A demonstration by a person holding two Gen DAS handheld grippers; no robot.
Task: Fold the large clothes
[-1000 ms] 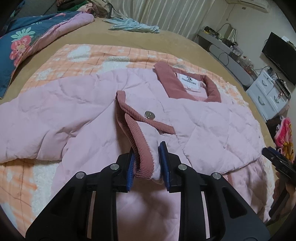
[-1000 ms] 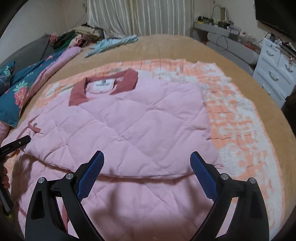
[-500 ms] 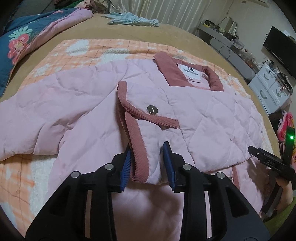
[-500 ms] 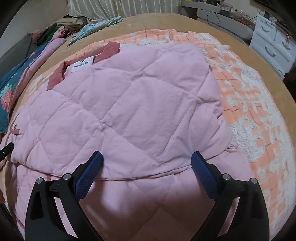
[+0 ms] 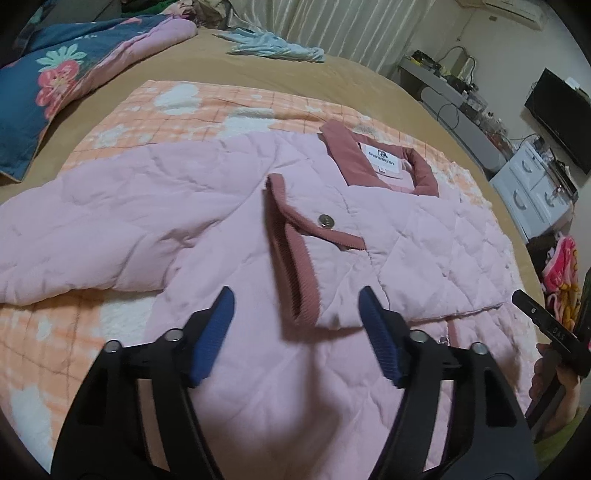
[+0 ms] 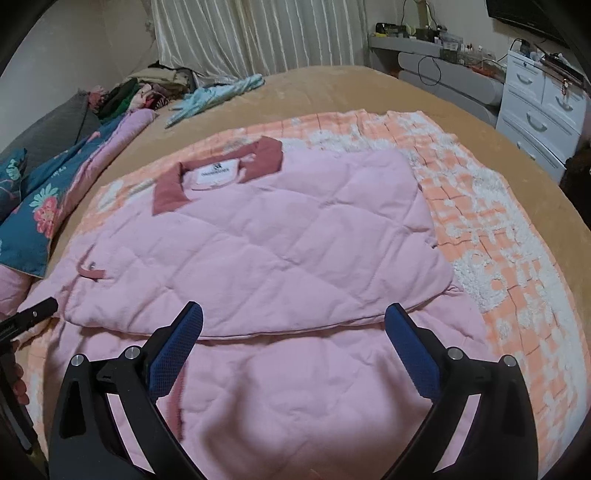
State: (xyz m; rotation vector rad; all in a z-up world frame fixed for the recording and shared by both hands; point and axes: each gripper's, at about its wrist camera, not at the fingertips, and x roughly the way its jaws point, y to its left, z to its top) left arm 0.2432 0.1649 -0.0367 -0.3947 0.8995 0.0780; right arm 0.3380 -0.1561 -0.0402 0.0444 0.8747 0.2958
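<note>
Now left gripper (image 5: 295,325) jaws opening, cuff (image 5: 295,266) released onto quilted pink jacket (image 6: 258,236), flat on orange blanket (image 6: 491,229). Sleeve fold done. Right gripper (image 6: 293,347) spread wide, empty, above hem.

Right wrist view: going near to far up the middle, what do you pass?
Right tongs → pink quilted jacket → its dark pink collar → orange checked blanket → tan bedspread → white curtain.
</note>
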